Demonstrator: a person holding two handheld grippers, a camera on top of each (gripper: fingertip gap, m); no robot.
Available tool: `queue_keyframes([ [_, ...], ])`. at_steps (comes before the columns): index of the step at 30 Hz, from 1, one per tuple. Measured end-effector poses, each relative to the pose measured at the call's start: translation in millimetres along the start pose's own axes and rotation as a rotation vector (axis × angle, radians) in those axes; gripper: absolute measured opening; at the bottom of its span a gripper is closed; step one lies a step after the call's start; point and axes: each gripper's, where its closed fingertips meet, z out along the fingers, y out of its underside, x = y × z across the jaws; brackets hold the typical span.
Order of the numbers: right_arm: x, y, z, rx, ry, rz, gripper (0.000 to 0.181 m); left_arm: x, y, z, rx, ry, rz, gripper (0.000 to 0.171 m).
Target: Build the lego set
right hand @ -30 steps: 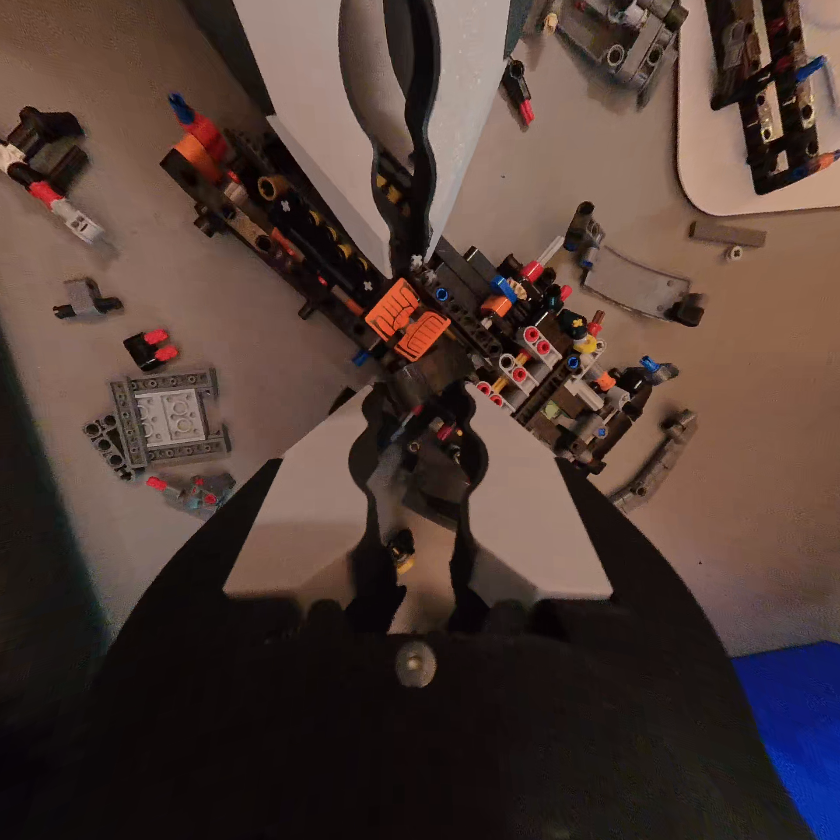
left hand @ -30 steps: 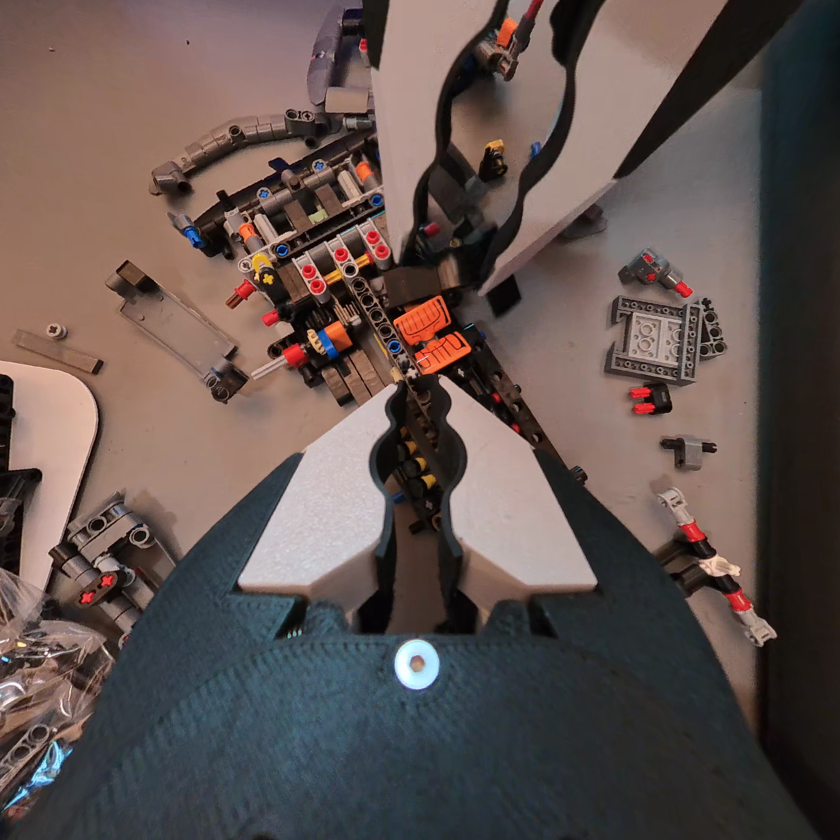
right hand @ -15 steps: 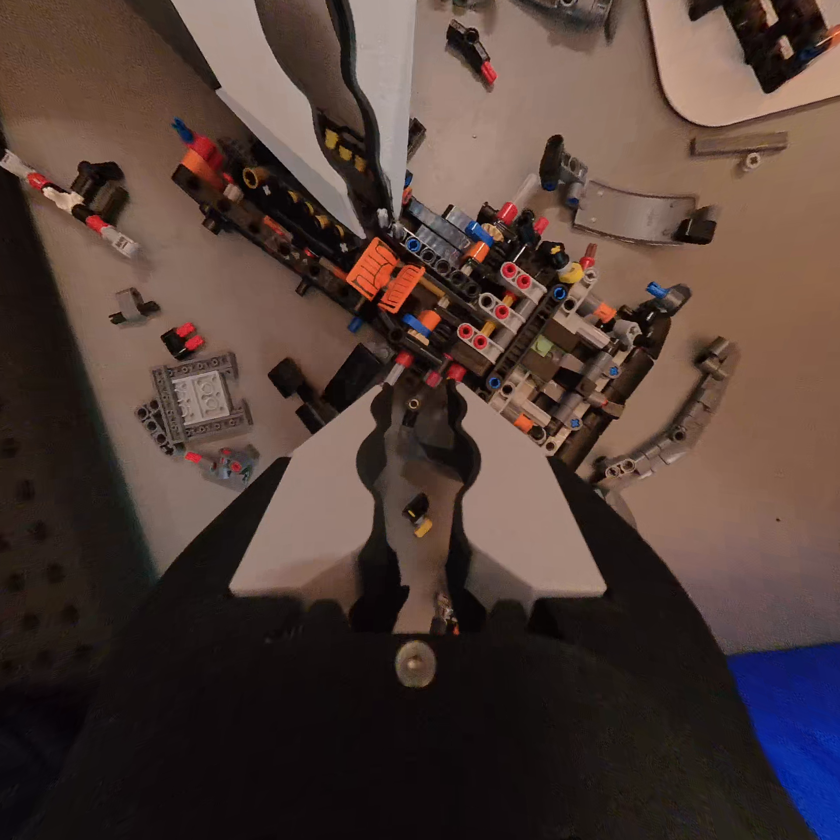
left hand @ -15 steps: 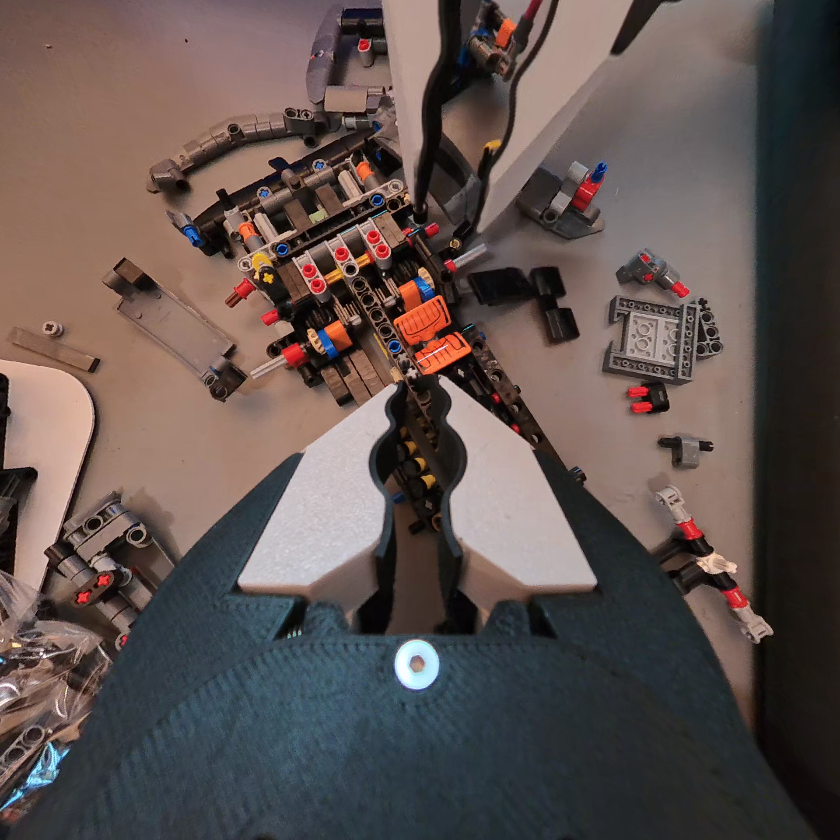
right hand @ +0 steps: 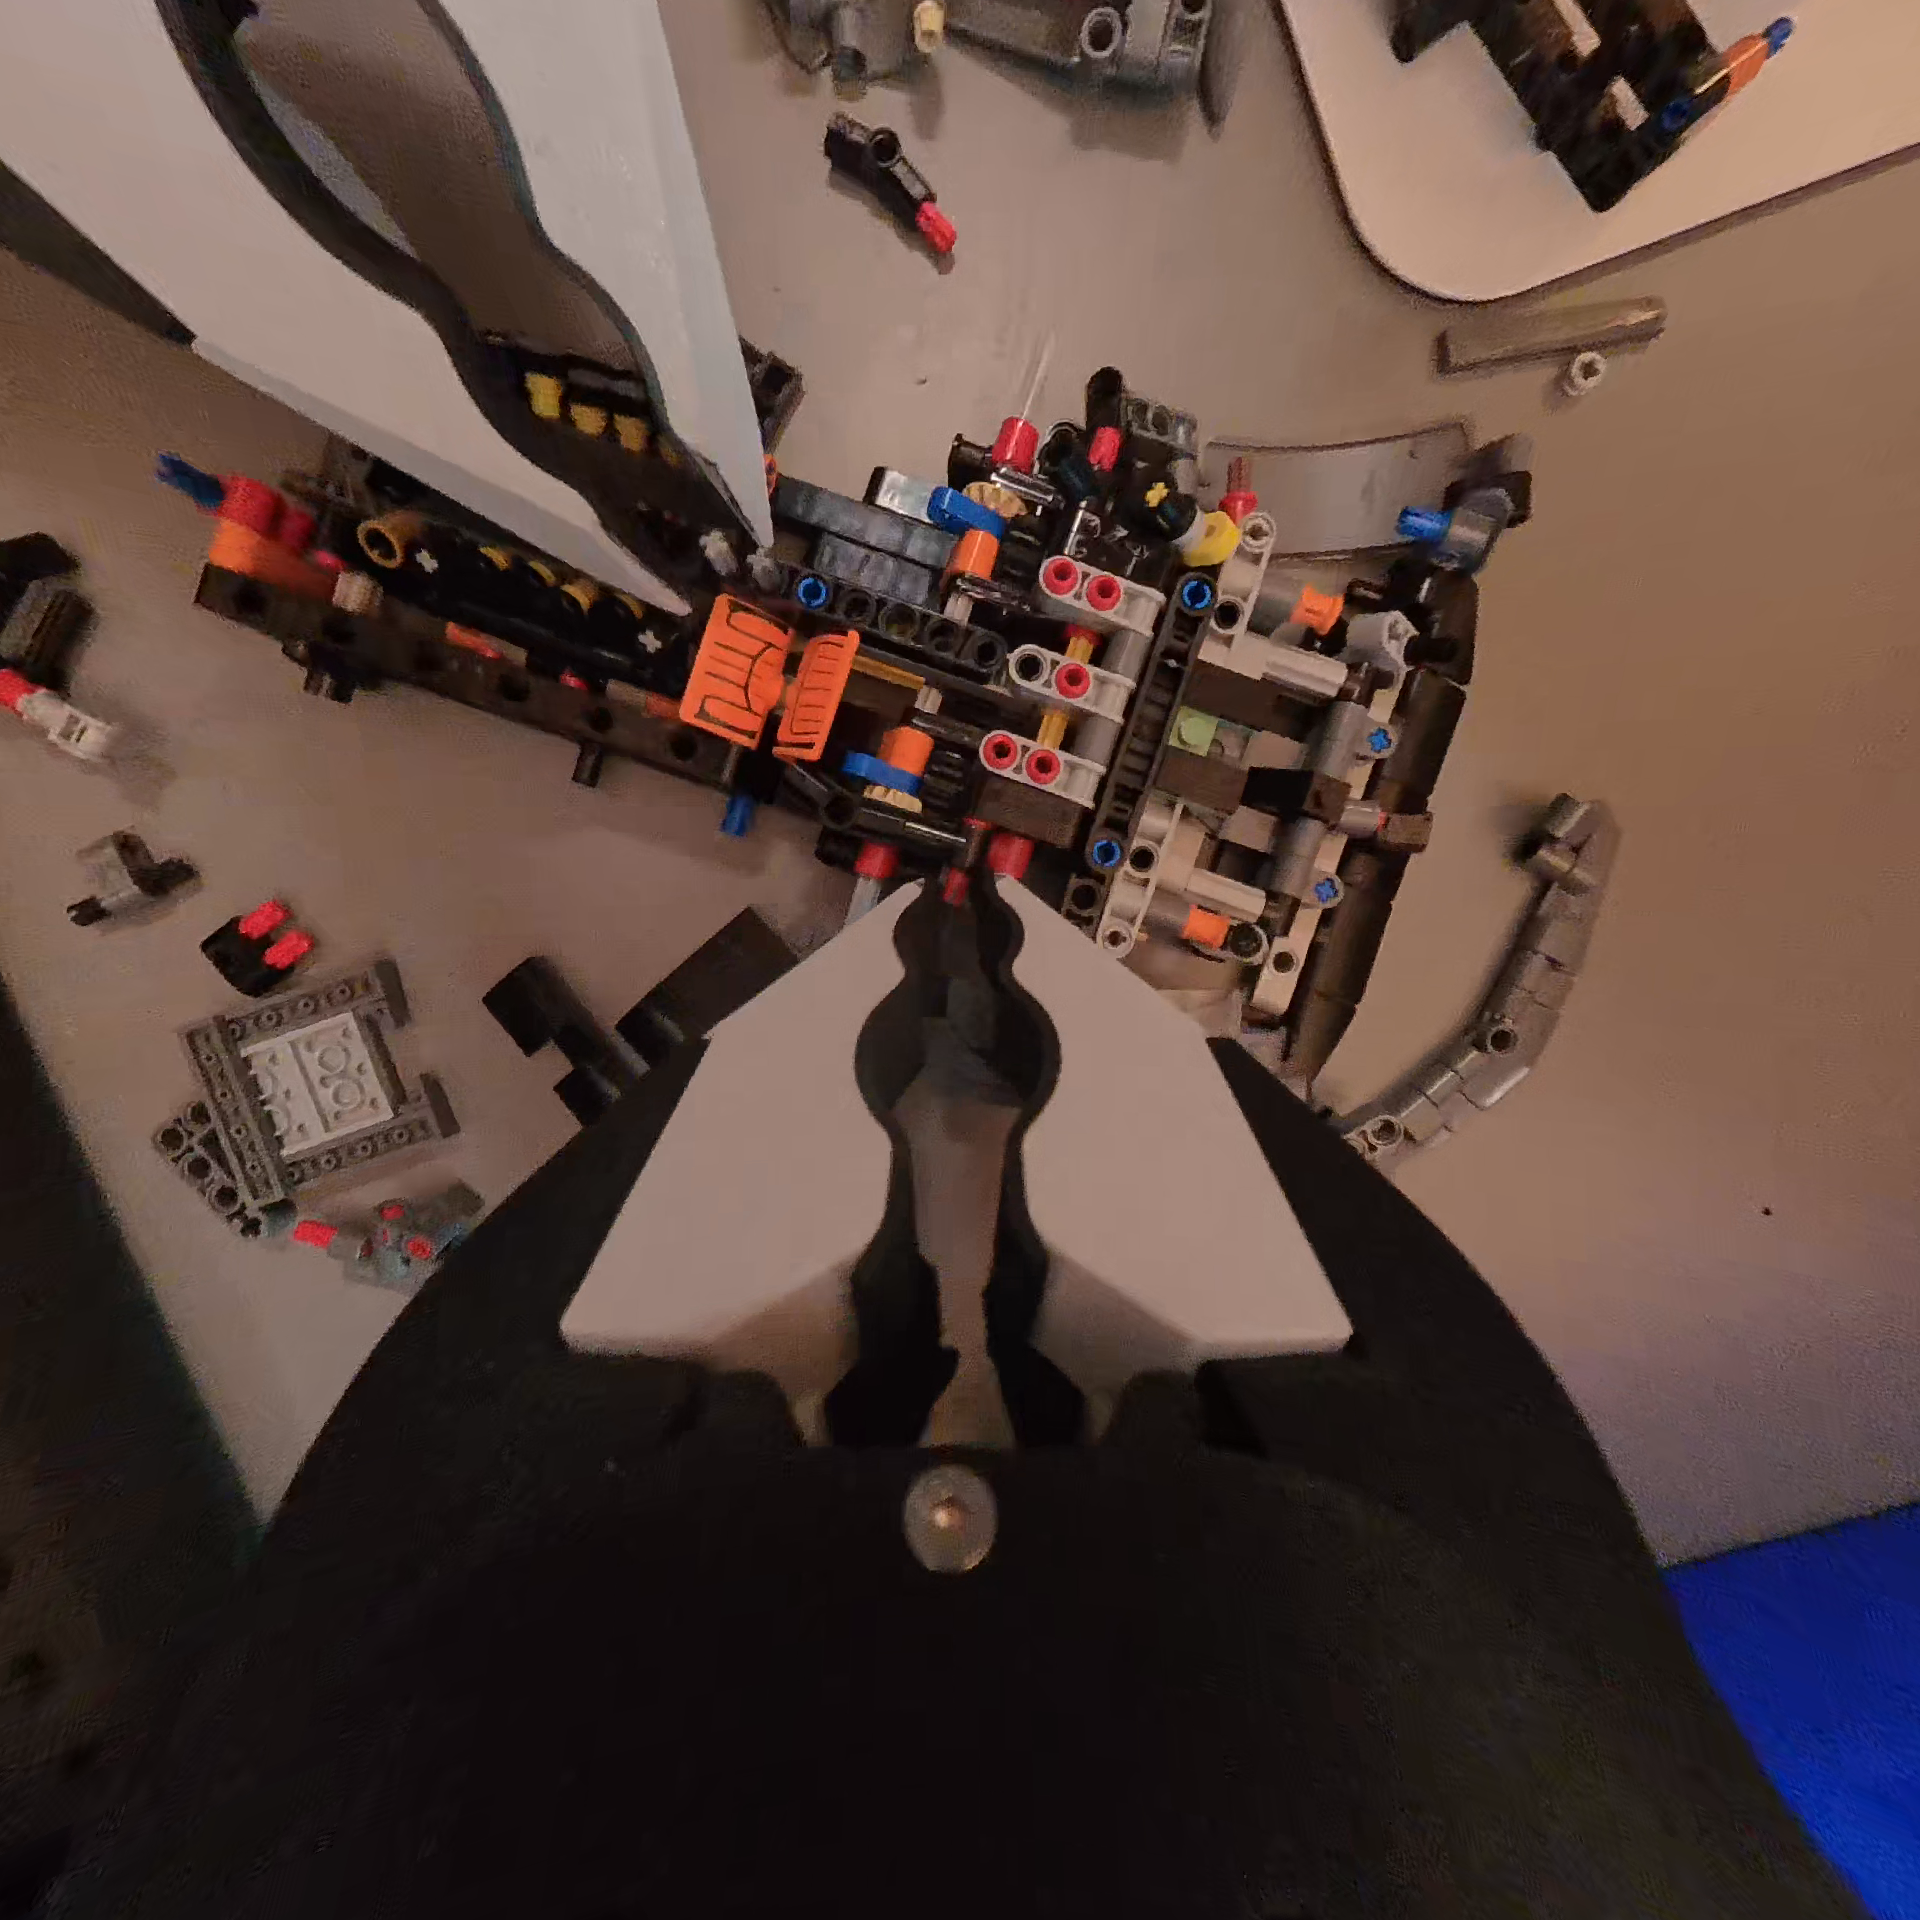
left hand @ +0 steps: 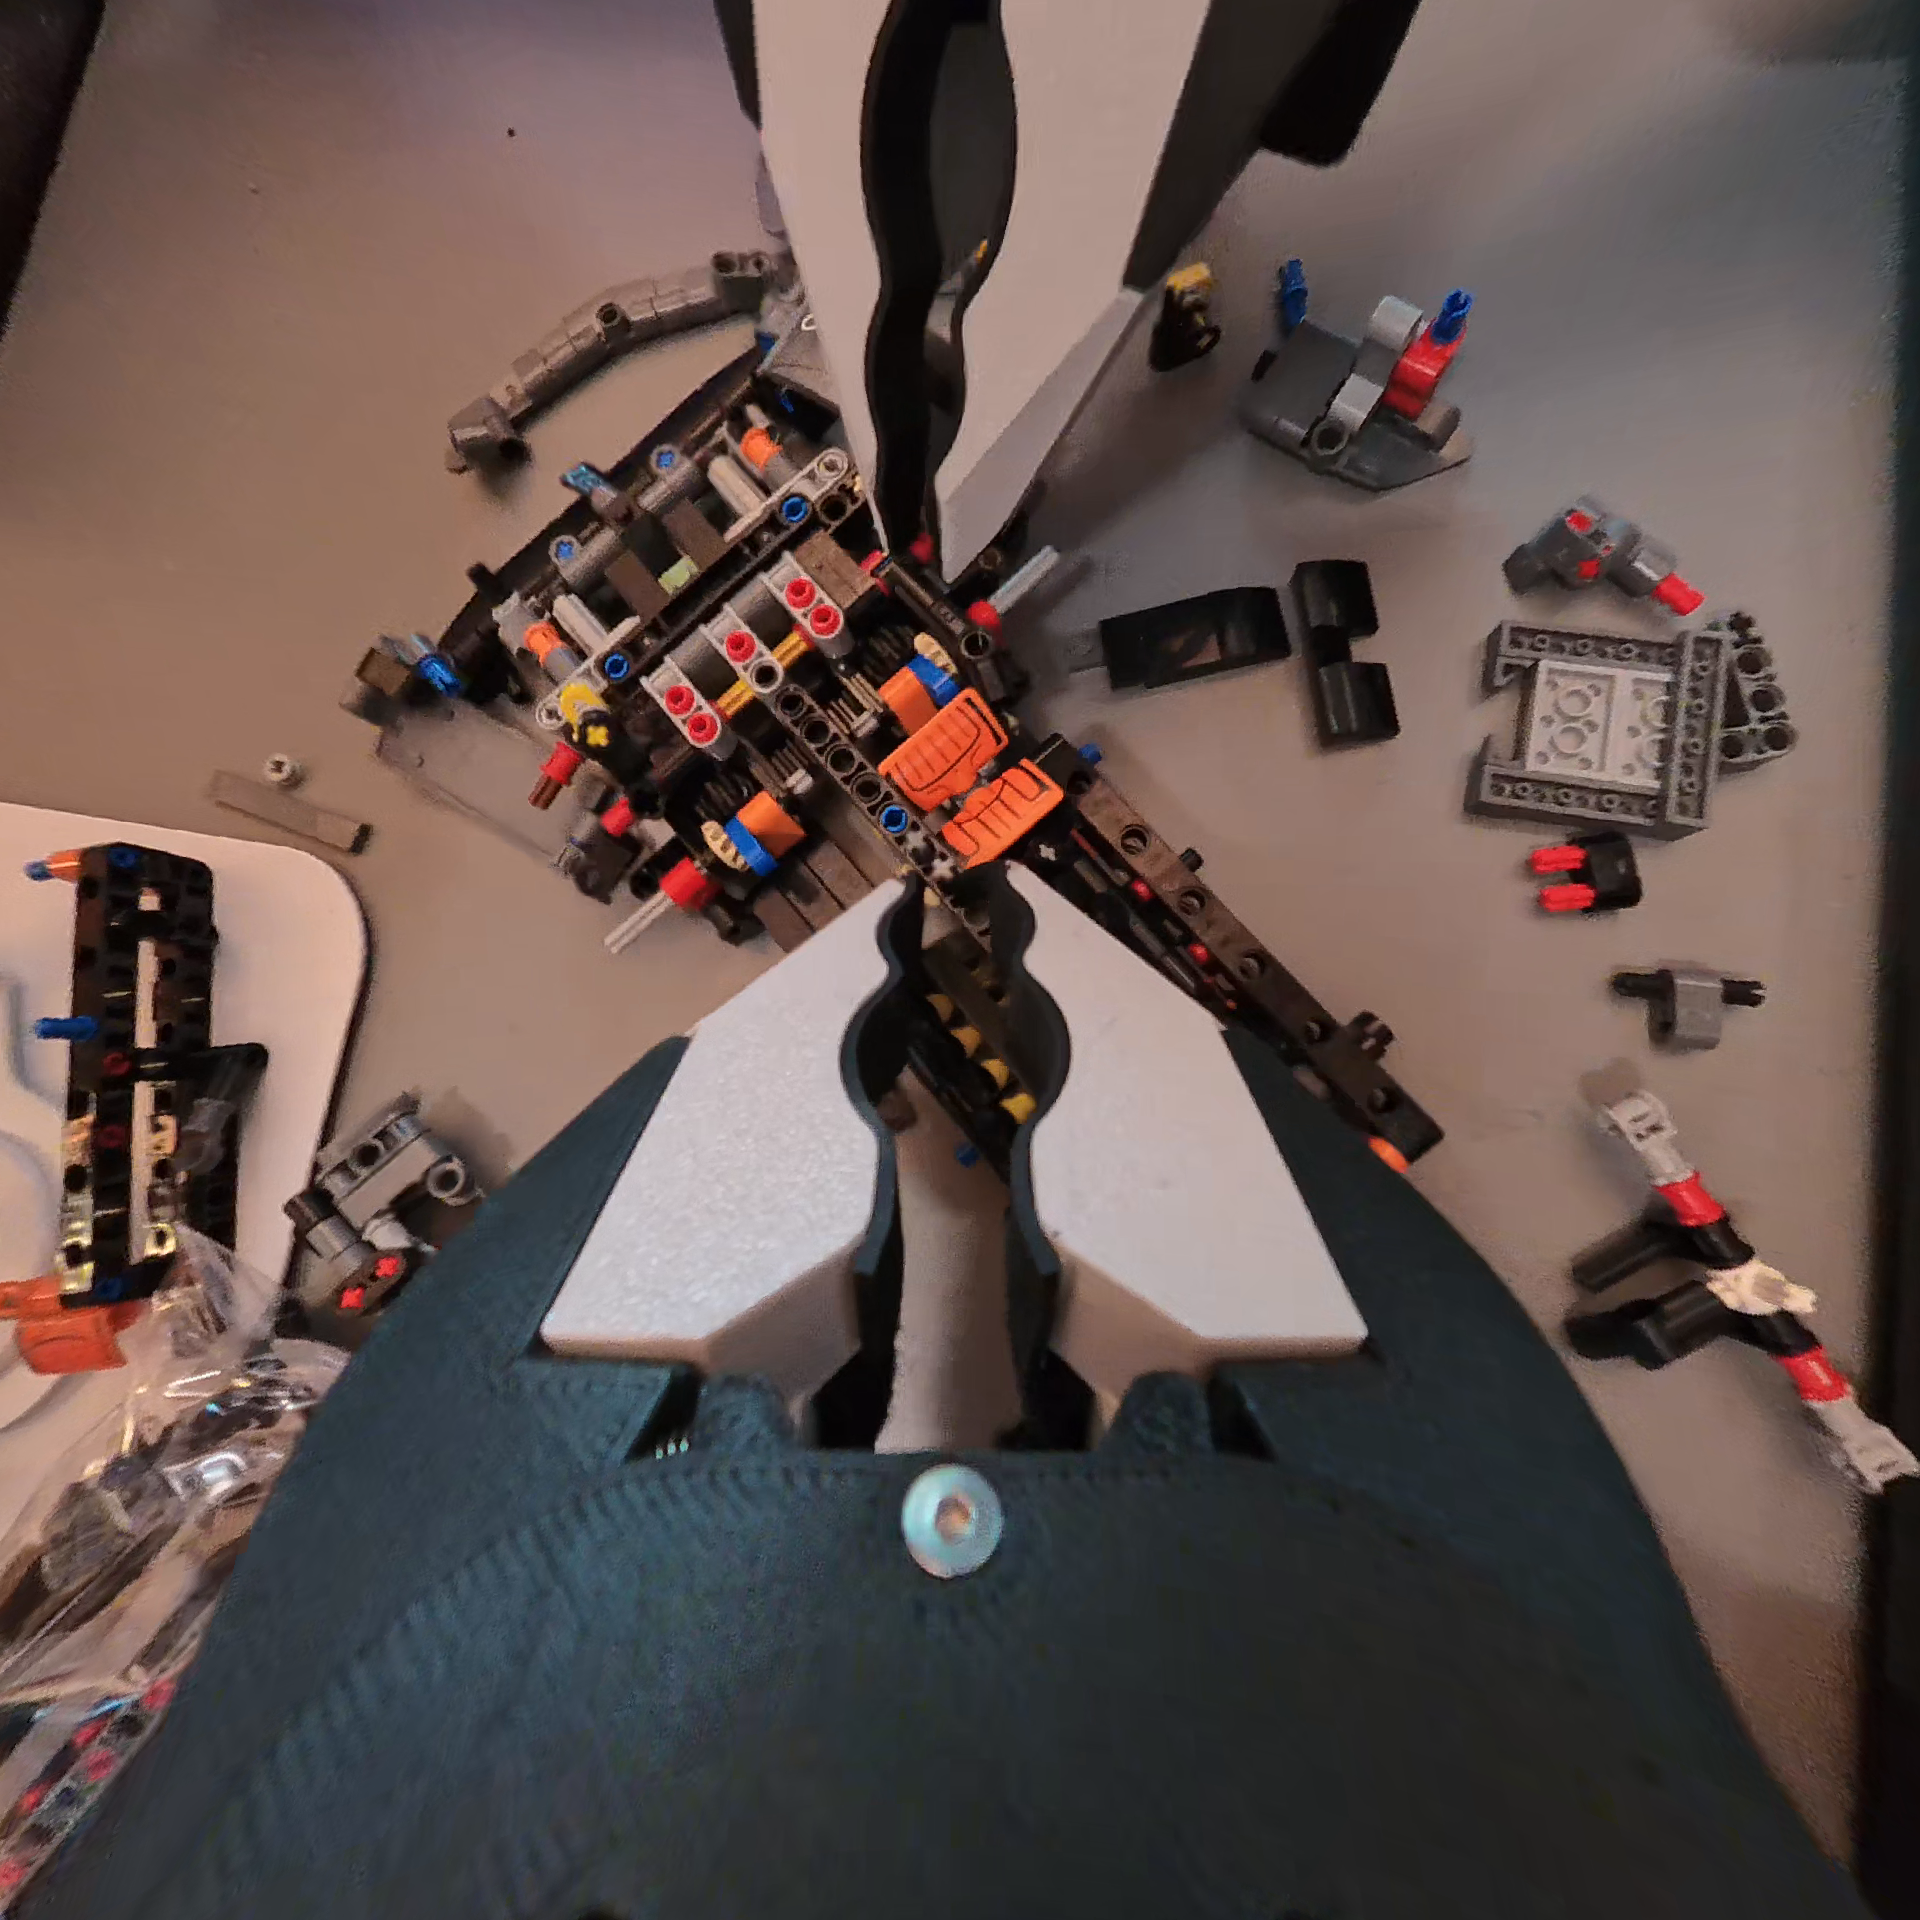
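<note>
The half-built Lego chassis point(left hand: 790, 707) with two orange seats point(left hand: 940, 743) lies on the grey table. My left gripper point(left hand: 958, 894) is shut on its long black beam point(left hand: 1195, 935), just behind the seats. In the right wrist view the chassis point(right hand: 1143, 707) lies ahead. My right gripper point(right hand: 958, 894) is closed on a red pin point(right hand: 956, 883) at the chassis's near edge. The left gripper point(right hand: 727, 551) reaches in from the upper left. The right gripper point(left hand: 920, 540) shows at the top of the left wrist view. A black panel piece point(left hand: 1195, 649) lies loose beside the chassis.
A grey frame plate point(left hand: 1600, 727), a grey and red sub-assembly point(left hand: 1361, 395), a black hinge piece point(left hand: 1340, 665) and an axle assembly point(left hand: 1714, 1278) lie to the right. A curved grey arch point(left hand: 613, 343) lies behind. A white board point(left hand: 322, 987) with a black frame and parts bags point(left hand: 125, 1507) sit left. Some 7 centimetres of space lies between my two pairs of fingers. The black hinge piece point(left hand: 1340, 665) is about 9 centimetres from both grippers' fingertips. It turns up in the right wrist view point(right hand: 559, 1024) as well.
My right gripper let go of the black panel piece, which now lies on the table. It moved to the chassis edge and closed on the red pin. The left gripper kept its grip.
</note>
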Motion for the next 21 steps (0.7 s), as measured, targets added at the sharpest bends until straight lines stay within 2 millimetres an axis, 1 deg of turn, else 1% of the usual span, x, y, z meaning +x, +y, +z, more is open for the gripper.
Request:
queue_keyframes([
  [3,6,-3,2,0.022,0.023,0.030,0.003,-3,-1,1,-0.004,-0.019,0.003,0.009],
  [8,7,-8,5,0.045,0.017,0.052,0.004,-3,-2,-3,-0.019,-0.043,0.044,0.009],
  [9,6,-9,6,0.045,0.013,0.049,0.003,-4,-6,-6,0.008,-0.043,0.041,0.005],
  [11,5,-9,6,0.041,0.015,0.045,0.002,-3,-16,-15,0.064,-0.027,0.019,0.005],
  [13,5,-10,6,0.038,0.026,0.020,0.002,-17,-23,-21,0.087,-0.106,0.025,0.007],
  [14,4,-11,7,0.041,0.025,0.007,0.002,-24,-28,-21,0.098,-0.138,0.016,0.008],
  [16,1,-13,8,0.055,0.004,0.007,0.002,-35,-33,-11,0.089,-0.179,0.010,0.013],
  [18,0,-15,10,0.063,0.006,0.011,0.002,-42,-27,5,0.008,-0.204,0.034,0.013],
  [20,1,-16,10,0.062,0.015,0.013,0.002,-39,-16,20,-0.073,-0.180,0.028,0.018],
  [21,2,-15,10,0.059,0.021,0.010,0.002,-42,-18,21,-0.063,-0.210,0.039,0.016],
])
